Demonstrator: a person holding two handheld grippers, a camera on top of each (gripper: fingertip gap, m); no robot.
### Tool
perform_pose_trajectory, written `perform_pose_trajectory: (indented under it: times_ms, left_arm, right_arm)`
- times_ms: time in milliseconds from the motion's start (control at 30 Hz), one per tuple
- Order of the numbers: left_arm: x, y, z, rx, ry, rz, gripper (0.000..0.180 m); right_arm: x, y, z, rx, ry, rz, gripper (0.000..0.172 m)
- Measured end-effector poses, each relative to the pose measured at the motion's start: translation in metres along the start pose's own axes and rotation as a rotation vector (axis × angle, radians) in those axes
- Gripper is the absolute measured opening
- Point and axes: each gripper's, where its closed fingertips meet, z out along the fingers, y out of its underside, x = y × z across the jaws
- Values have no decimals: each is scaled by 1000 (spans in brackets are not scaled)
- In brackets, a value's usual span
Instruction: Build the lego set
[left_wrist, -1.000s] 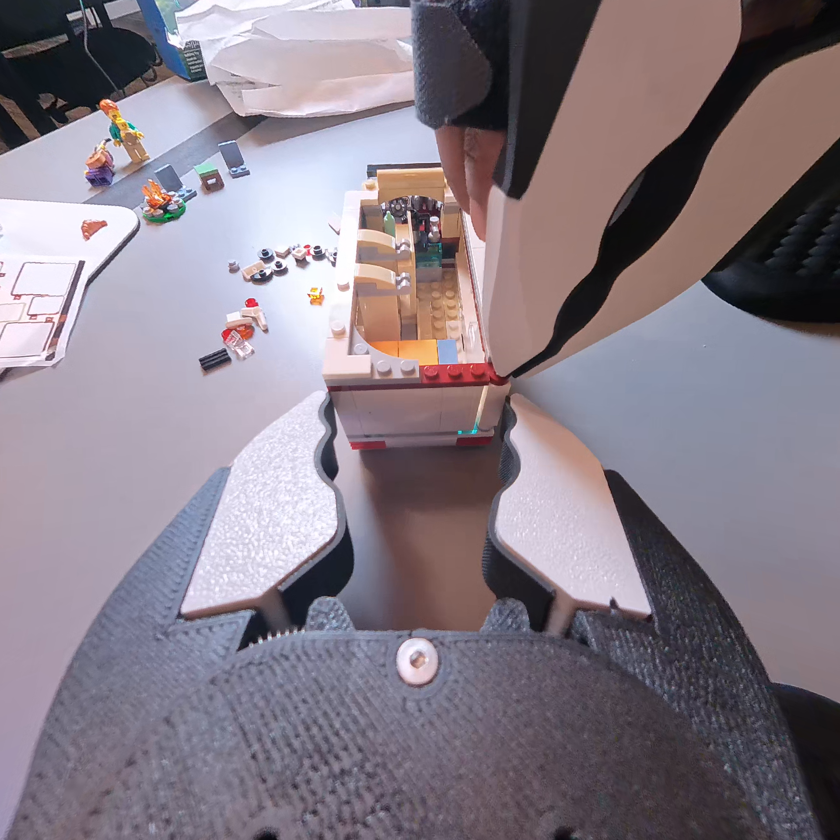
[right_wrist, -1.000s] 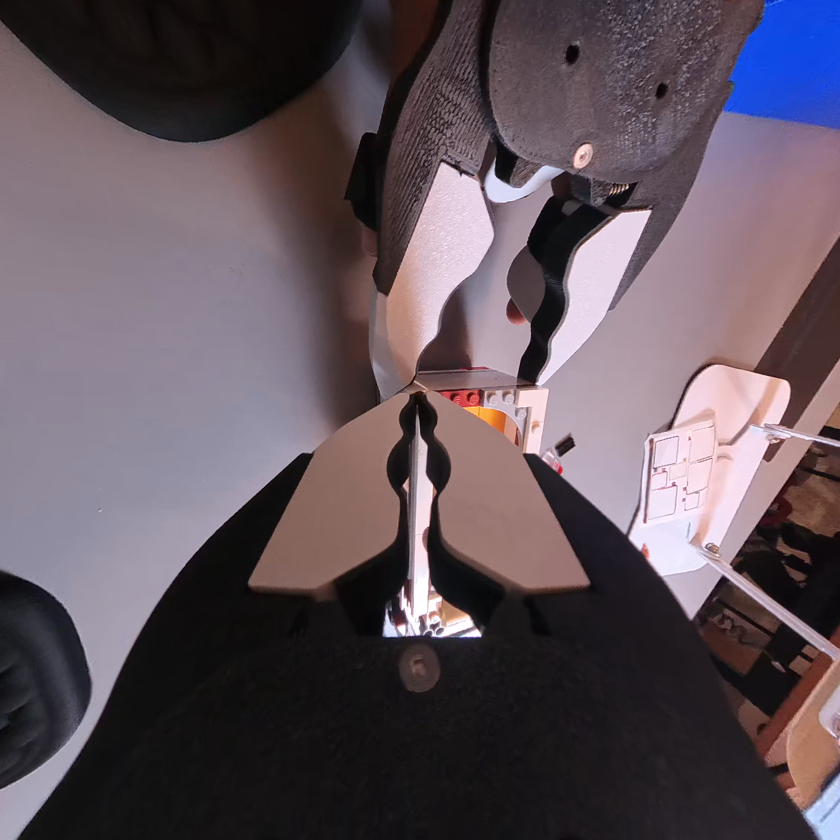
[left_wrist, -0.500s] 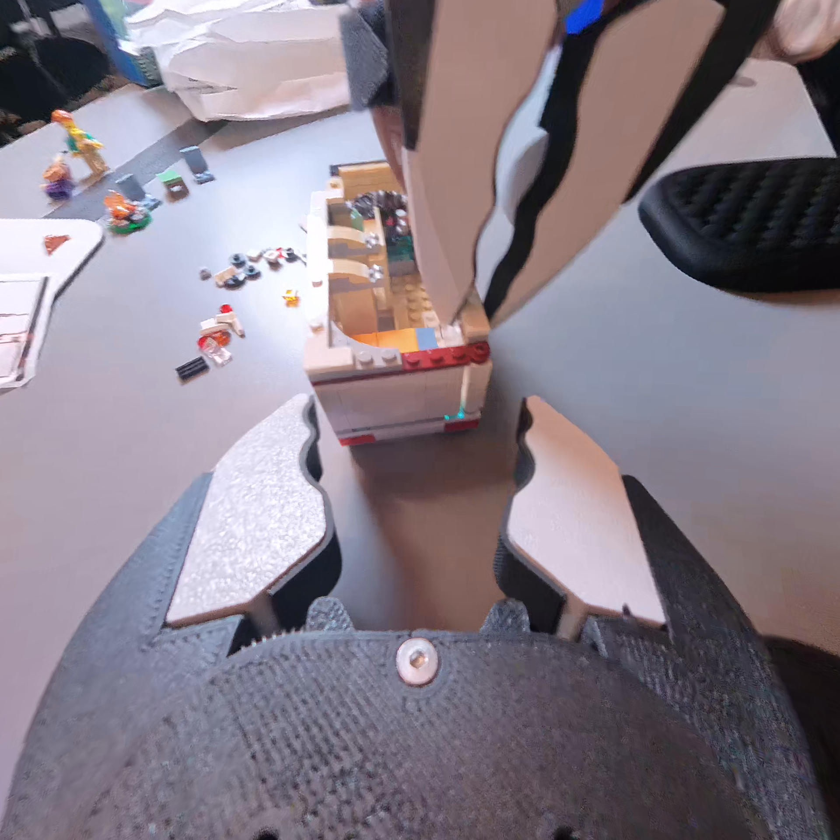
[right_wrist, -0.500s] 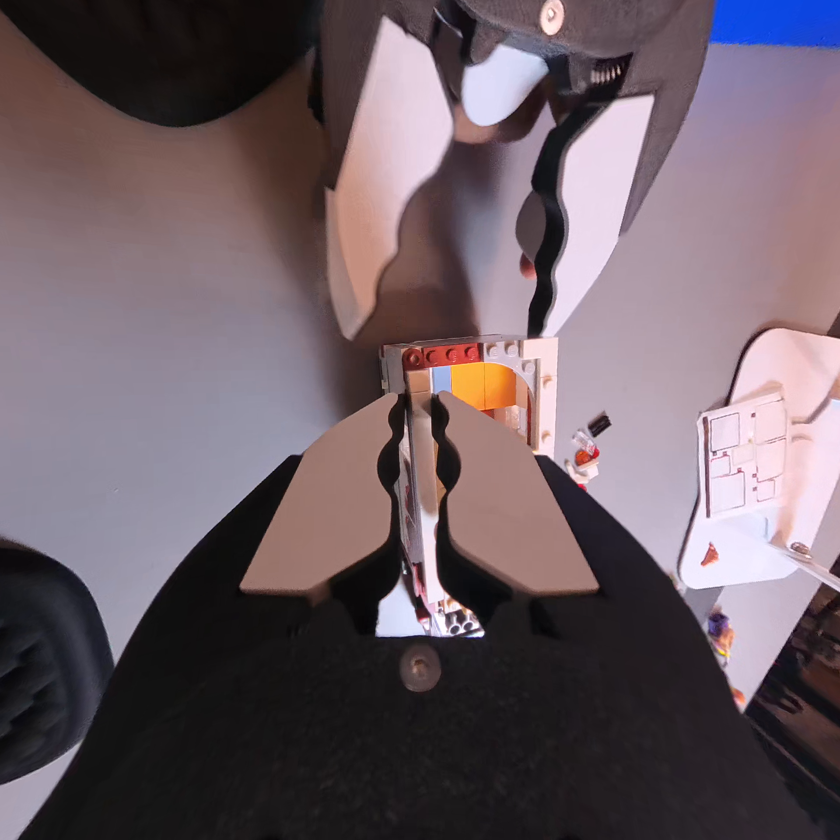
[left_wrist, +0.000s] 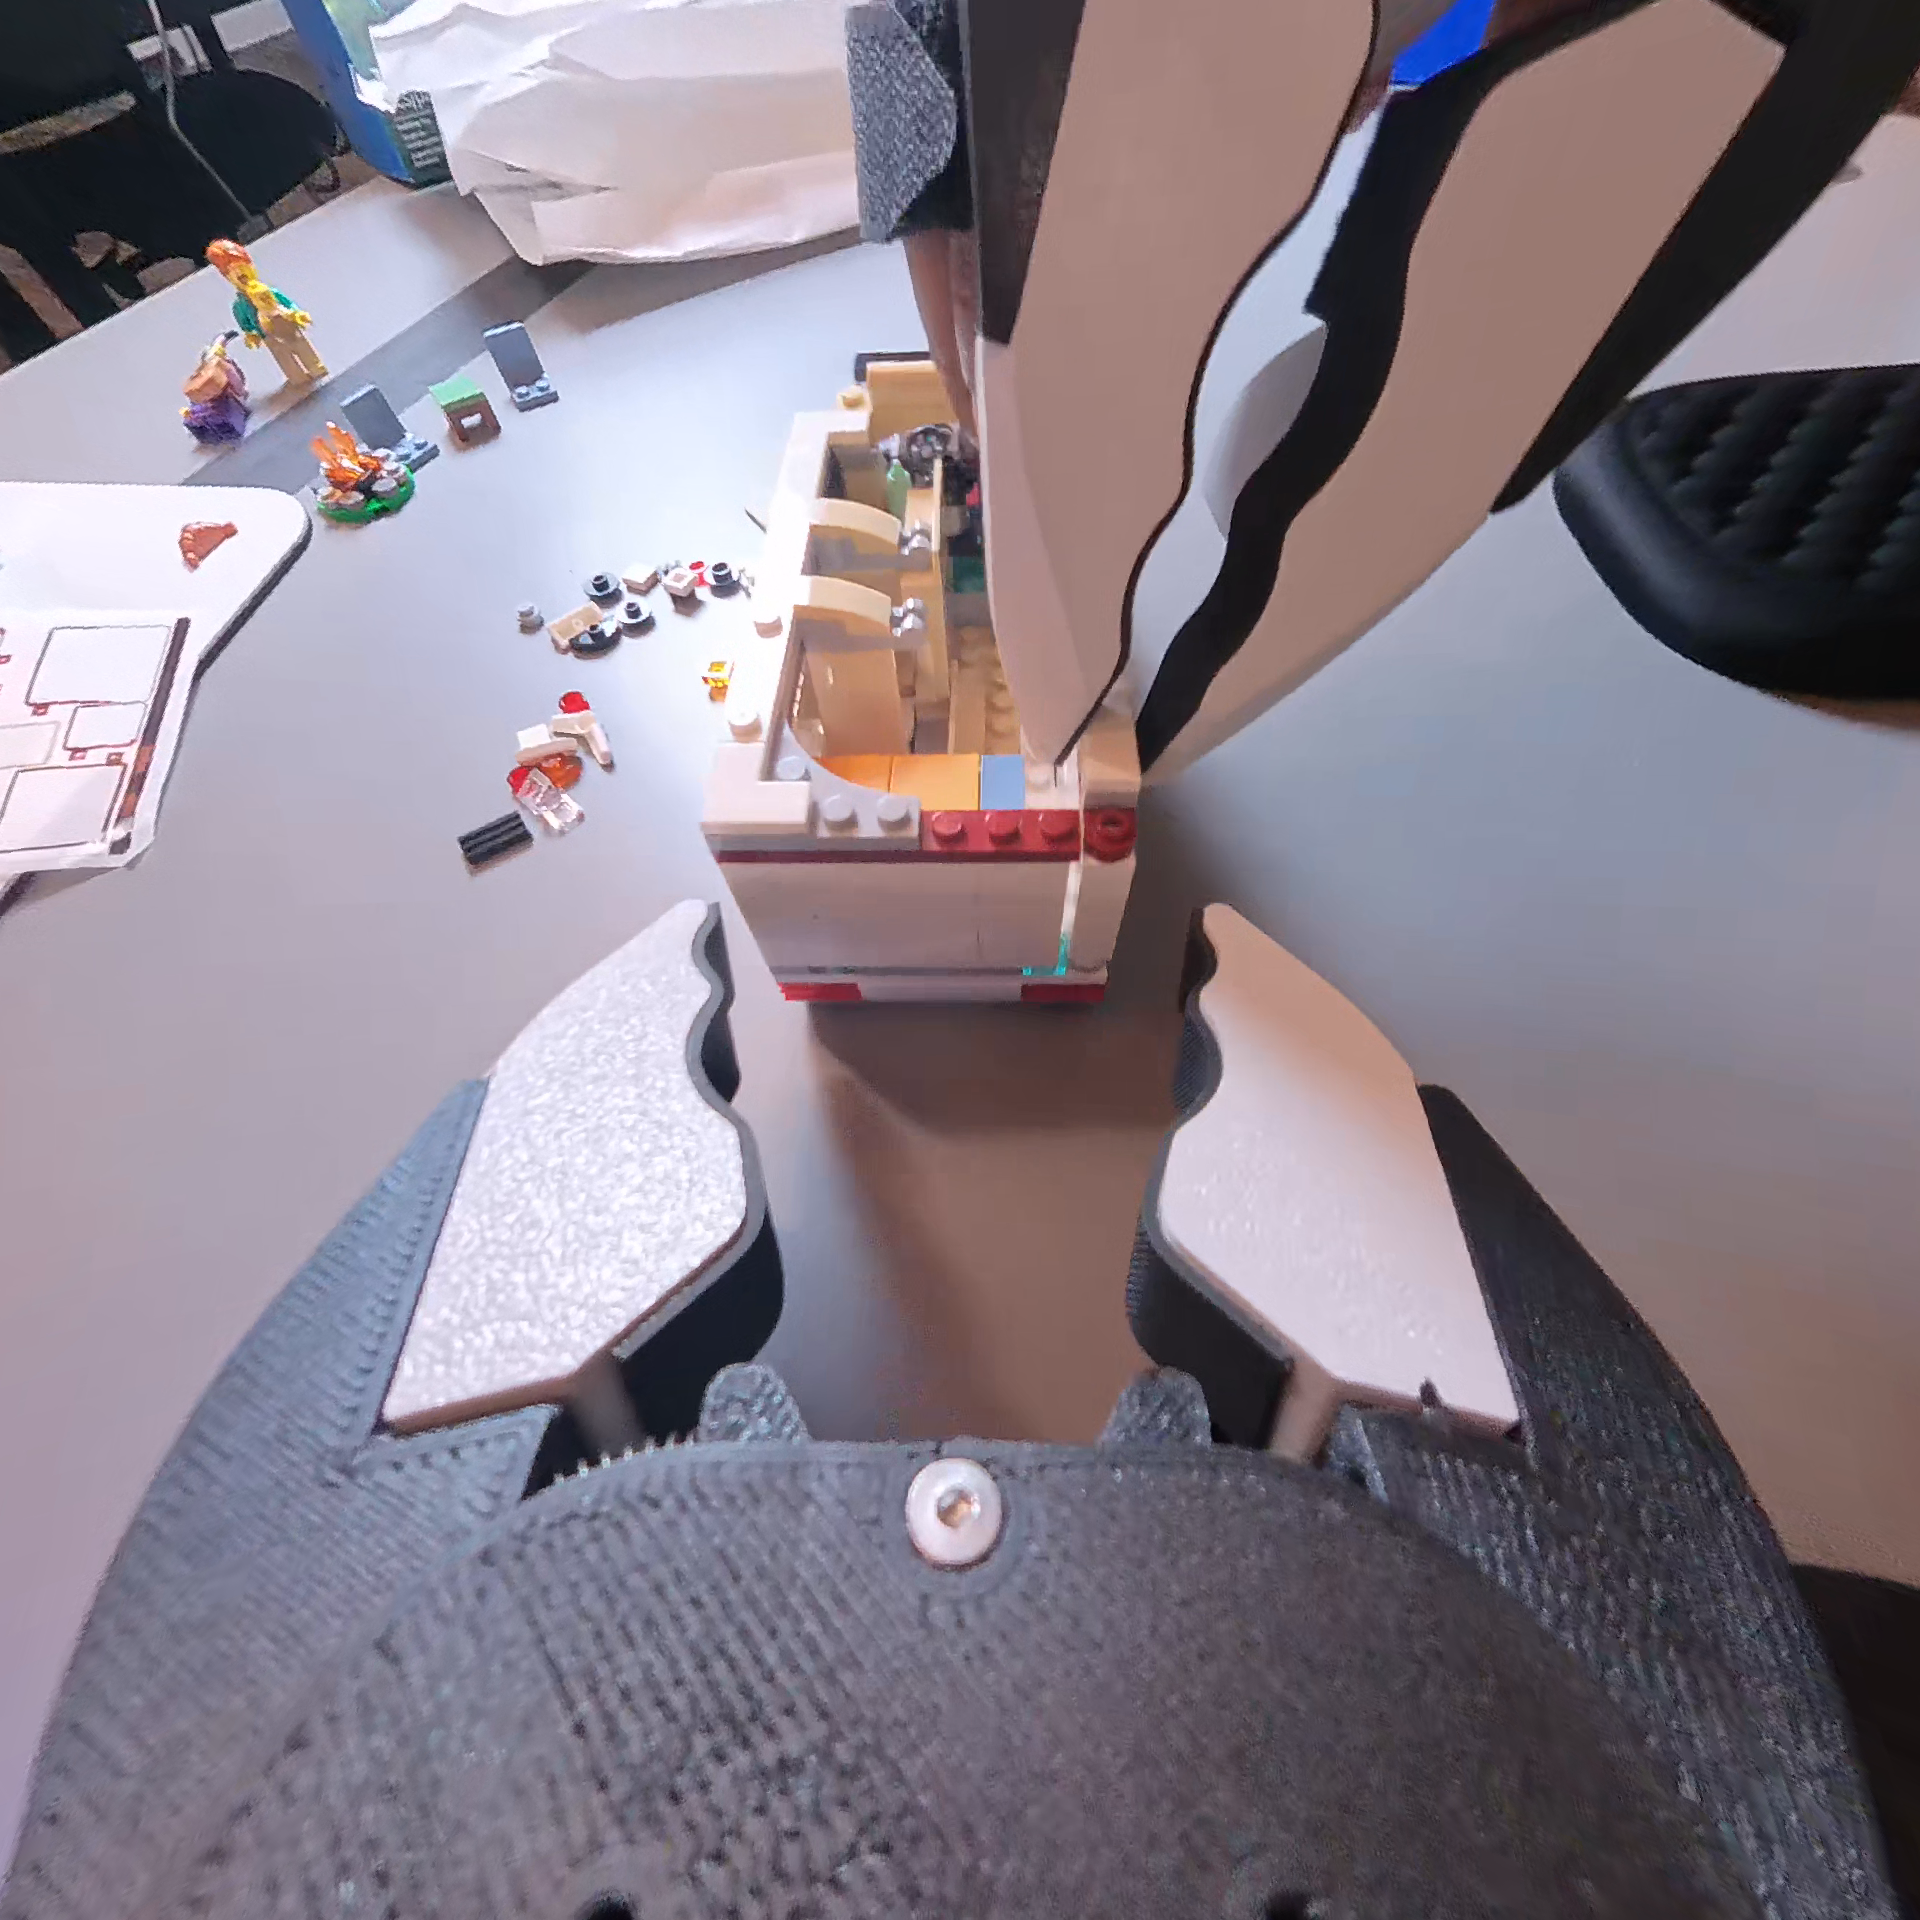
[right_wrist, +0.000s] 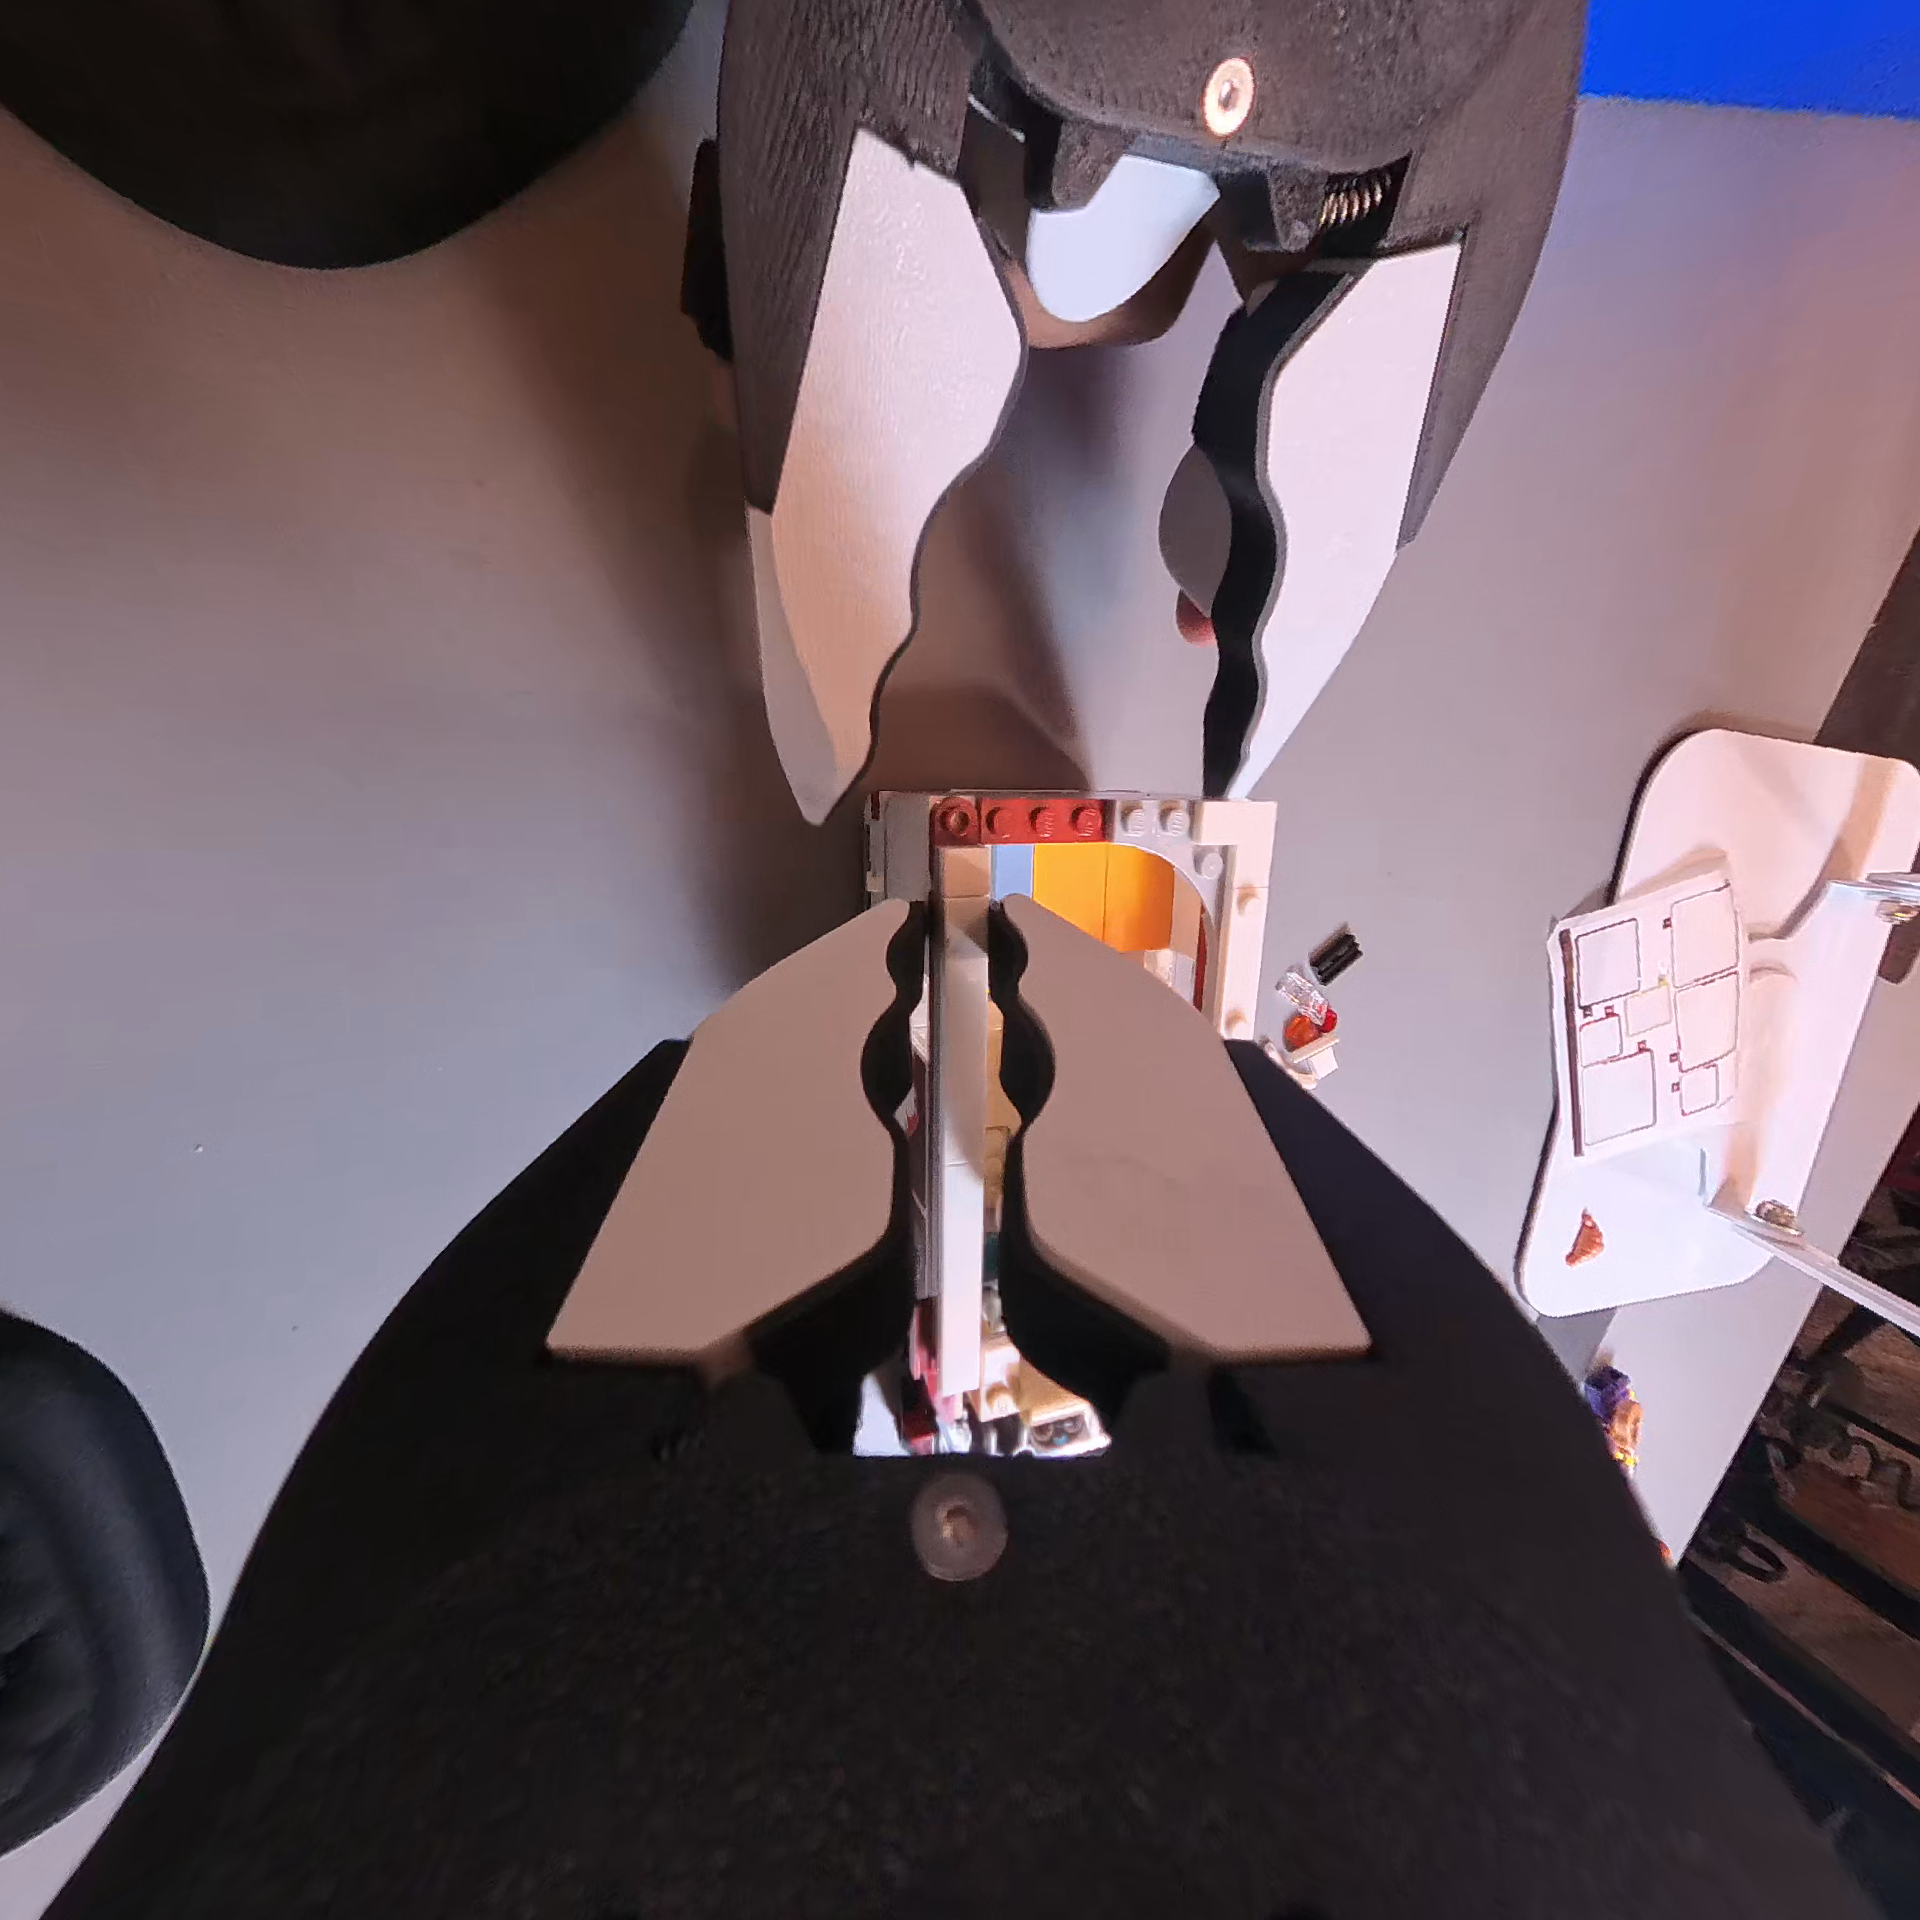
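— Bricks all over the grey worktop (left_wrist: 1455, 935). What's the right tool (right_wrist: 956, 914) got?

— It comes down from above onto the toy-brick building (left_wrist: 914, 894), a small white one with a dark red stripe and open top. Its two fingers are nearly closed on the building's right side wall, one inside and one outside, both pressed against it.

— And the left tool (left_wrist: 956, 935)?

— Wide open, gripping nothing. It sits low on the near side of the building, its fingertips just short of the near white wall and apart from it, one at each corner.

— Where does the building stand?

— On the worktop, about the middle, between the two tools. Inside you can see orange and pale blue floor tiles and tan arches.

— The rest?

— Loose small pieces (left_wrist: 561, 769) are scattered to the left of the building: a black grille piece, clear and red bits, dark round ones farther off. Farther left a little campfire piece (left_wrist: 358, 478) and two minifigures (left_wrist: 265, 322) stand near the far edge. A white board with a printed sheet (left_wrist: 94, 717) lies at the left, crumpled white paper bags (left_wrist: 644, 135) at the far side, and a black mesh chair back (left_wrist: 1766, 530) at the right.
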Motion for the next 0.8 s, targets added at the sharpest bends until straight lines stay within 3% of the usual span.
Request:
perform_pose_trajectory:
  times_ms: [33, 167, 800]
  left_arm:
    - [-1, -1, 1, 1, -8, -2, 82]
    - [-3, -3, 2, 11, -27, -12, 70]
    - [1, -3, 4, 5, -53, -21, 69]
  right_arm:
    - [0, -1, 0, 2, 7, -1, 11]
    - [3, -8, -10, 31, 53, -20, 13]
    - [-3, -7, -10, 6, 78, -35, 3]
